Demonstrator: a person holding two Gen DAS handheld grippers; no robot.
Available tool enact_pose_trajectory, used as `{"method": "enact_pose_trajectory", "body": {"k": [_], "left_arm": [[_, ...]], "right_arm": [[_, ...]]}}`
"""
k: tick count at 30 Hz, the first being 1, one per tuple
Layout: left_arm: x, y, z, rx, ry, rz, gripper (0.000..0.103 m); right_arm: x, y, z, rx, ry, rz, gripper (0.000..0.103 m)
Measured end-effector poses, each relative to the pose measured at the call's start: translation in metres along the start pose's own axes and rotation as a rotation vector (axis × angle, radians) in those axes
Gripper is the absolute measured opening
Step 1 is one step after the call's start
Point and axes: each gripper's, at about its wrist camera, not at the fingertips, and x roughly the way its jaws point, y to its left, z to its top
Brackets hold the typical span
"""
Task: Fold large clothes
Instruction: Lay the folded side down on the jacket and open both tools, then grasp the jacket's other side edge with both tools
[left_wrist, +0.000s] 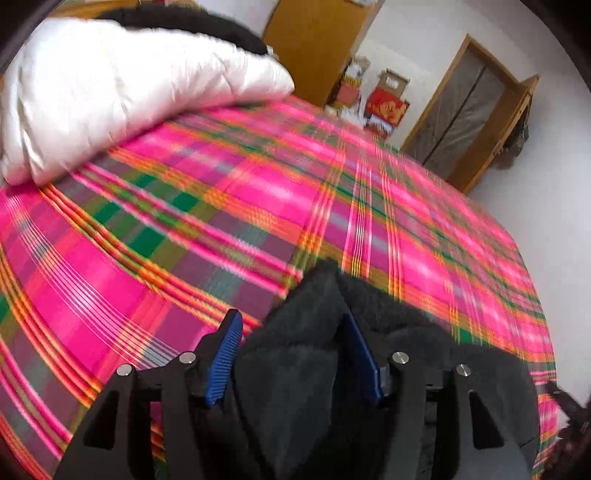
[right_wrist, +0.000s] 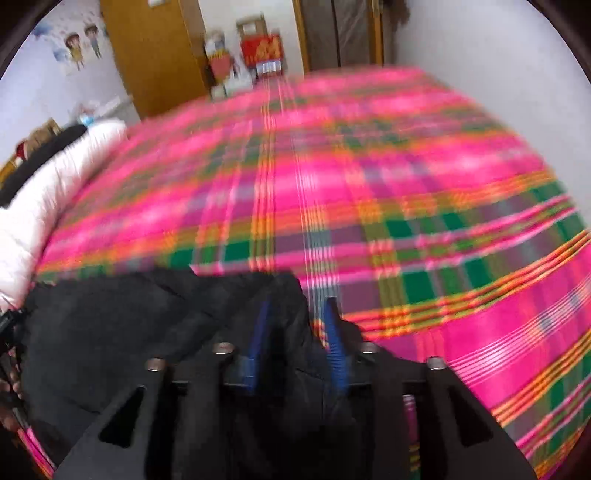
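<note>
The plaid bedspread (right_wrist: 406, 177) lies bare and wide ahead of both grippers. At the left edge a white puffy jacket (left_wrist: 110, 88) blocks the way, and black cloth (right_wrist: 110, 325) is bunched just beside it

Matt black fleece garment (left_wrist: 295, 354), glossy white padded jacket (left_wrist: 110, 81), woven plaid bedsheet (left_wrist: 184, 206)

Spread over the bed: plaid sheet (right_wrist: 406, 192). On it at the near edge, dark garment (right_wrist: 122, 325), bunched between both grippers' fingers. Far left on the sheet, puffy coat (left_wrist: 122, 85). Beyond the bed's far end, wardrobe (right_wrist: 155, 55), boxes (right_wrist: 262, 50), door (left_wrist: 461, 110)
</note>
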Motion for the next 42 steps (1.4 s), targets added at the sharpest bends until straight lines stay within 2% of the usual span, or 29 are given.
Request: {"method": "enact_pose_trajectory", "body": {"k": [2,4,6,10,12,14,16,22,27,42], "left_arm": [[-0.019,-0.002,0.007,0.005,-0.053,0.002,0.060],[-0.037,-0.007,0.011,0.002,-0.097,-0.002,0.063],[-0.050,-0.021,0.008,0.028,-0.112,-0.062,0.064],[-0.041,-0.079,-0.025,0.254,-0.029,-0.212,0.066],[-0.018,-0.098,-0.047,0.357,0.032,-0.211,0.065],[0.012,-0.107,-0.063,0.426,0.077,-0.148,0.066],[0.022,-0.105,-0.066,0.430,0.046,-0.151,0.067],[0.038,-0.105,-0.076,0.443,0.038,-0.120,0.067],[0.046,-0.109,-0.083,0.451,0.034,-0.099,0.068],[0.052,-0.107,-0.083,0.432,0.039,-0.105,0.067]], "right_arm": [[-0.030,0.015,0.001,0.009,-0.062,0.037,0.047],[-0.047,0.036,-0.006,-0.006,-0.080,0.084,0.047],[-0.048,0.063,-0.021,-0.054,-0.064,0.132,0.047],[0.000,0.097,-0.052,-0.125,0.052,0.117,0.047],[0.021,0.097,-0.059,-0.144,0.035,0.084,0.047],[0.041,0.089,-0.060,-0.133,0.027,0.079,0.051],[0.059,0.079,-0.061,-0.081,0.056,0.109,0.051],[0.080,0.086,-0.069,-0.099,0.041,0.084,0.052],[0.079,0.083,-0.075,-0.094,0.029,0.088,0.051],[0.082,0.086,-0.075,-0.103,0.027,0.067,0.051]]}}
